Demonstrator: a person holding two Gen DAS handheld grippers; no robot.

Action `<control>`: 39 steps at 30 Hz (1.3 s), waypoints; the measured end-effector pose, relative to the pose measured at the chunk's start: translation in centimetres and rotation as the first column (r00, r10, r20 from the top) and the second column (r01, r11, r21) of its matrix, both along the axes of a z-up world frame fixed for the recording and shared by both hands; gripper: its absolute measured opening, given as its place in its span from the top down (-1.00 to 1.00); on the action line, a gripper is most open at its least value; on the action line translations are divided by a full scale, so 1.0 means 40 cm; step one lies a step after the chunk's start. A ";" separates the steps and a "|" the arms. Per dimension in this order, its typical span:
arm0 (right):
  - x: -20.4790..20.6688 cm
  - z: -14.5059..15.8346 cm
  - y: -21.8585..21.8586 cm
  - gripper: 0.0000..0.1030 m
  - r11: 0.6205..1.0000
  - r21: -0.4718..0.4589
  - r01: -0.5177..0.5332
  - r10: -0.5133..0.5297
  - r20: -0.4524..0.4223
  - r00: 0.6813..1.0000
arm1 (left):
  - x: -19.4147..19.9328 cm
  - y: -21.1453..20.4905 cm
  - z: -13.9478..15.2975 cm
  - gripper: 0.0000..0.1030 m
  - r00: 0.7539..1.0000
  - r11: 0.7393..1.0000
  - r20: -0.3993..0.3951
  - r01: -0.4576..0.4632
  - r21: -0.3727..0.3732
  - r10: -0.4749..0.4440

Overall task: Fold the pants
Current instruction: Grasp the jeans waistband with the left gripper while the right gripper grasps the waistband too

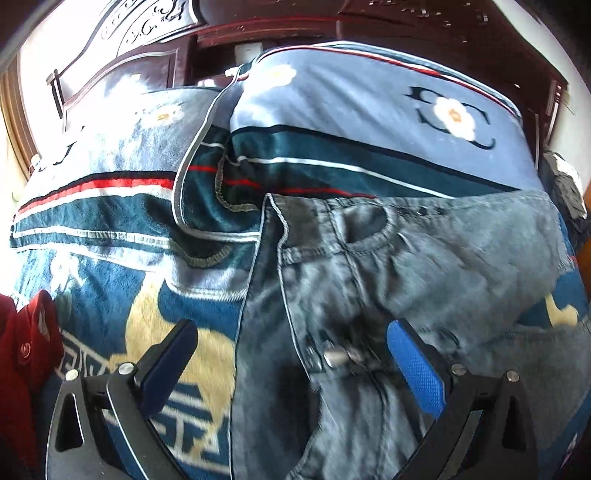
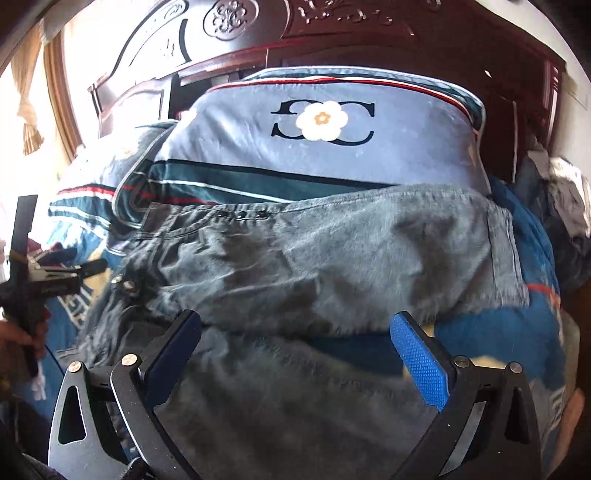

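Nearest my lenses: both tools stand with fingers spread wide, clamped on nothing. My left gripper point(image 1: 291, 350) straddles the metal fly buttons point(image 1: 334, 356) of the jeans point(image 1: 424, 266); its dimpled blue pad point(image 1: 415, 365) sits over denim, the dark pad over the bedspread point(image 1: 166, 332). My right gripper point(image 2: 295, 343) hangs above a trouser leg, its textured blue pad point(image 2: 419, 363) near the cloth's edge; contact cannot be confirmed.

The jeans point(image 2: 332, 251) lie on the bed, up against the pillows. In the right wrist view the long axis runs left to right: waistband and buttons at left, a hemmed end at right. One layer appears doubled over another. Material: faded grey-blue denim, soft, creased, with stitched seams and a curved pocket opening.

Beneath: plush blue bedspread with cream and white pattern. Behind: two pale-blue pillows, the right pillow point(image 2: 332, 147) bearing a white flower emblem, the left pillow point(image 1: 110, 177) striped red, white and teal. Beyond: a carved dark wooden headboard point(image 2: 229, 22). A red garment point(image 1: 26, 350) lies at the left edge.
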State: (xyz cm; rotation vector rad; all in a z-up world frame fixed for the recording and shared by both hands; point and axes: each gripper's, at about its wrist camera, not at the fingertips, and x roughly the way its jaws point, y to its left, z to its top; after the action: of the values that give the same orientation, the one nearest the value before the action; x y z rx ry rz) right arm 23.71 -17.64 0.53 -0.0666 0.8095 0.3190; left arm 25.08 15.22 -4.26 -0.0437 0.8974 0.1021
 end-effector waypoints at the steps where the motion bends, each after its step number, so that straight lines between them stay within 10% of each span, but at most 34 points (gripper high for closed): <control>1: 0.015 0.001 0.001 -1.00 1.000 -0.013 -0.007 0.007 0.003 1.000 | 0.017 0.008 -0.005 -1.00 1.000 1.000 -0.007 -0.001 -0.016 0.001; 7: 0.079 -0.003 0.018 -1.00 0.998 -0.041 -0.038 0.039 0.018 0.999 | 0.127 0.028 -0.035 -0.98 0.998 0.997 -0.055 -0.016 -0.078 0.011; 18: 0.242 -0.078 0.057 -0.69 0.986 -0.123 -0.112 0.108 -0.040 0.993 | 0.285 0.013 -0.105 -0.21 0.989 0.998 -0.147 0.018 -0.052 -0.026; 24: 0.370 -0.090 0.068 -0.69 0.968 -0.194 -0.158 0.142 -0.091 0.986 | 0.321 0.013 -0.155 -0.15 0.986 0.999 -0.166 0.009 -0.042 -0.016; 39: 0.527 -0.171 0.164 -0.68 0.805 -0.485 -0.341 0.292 -0.176 0.940 | 0.353 0.098 -0.177 0.45 0.990 0.989 -0.098 0.088 -0.121 -0.101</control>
State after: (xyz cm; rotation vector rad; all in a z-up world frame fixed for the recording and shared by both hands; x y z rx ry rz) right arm 44.80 -11.08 -6.30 -0.7017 0.9610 0.4191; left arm 39.18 19.16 -11.35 -0.1050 1.0070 -0.0370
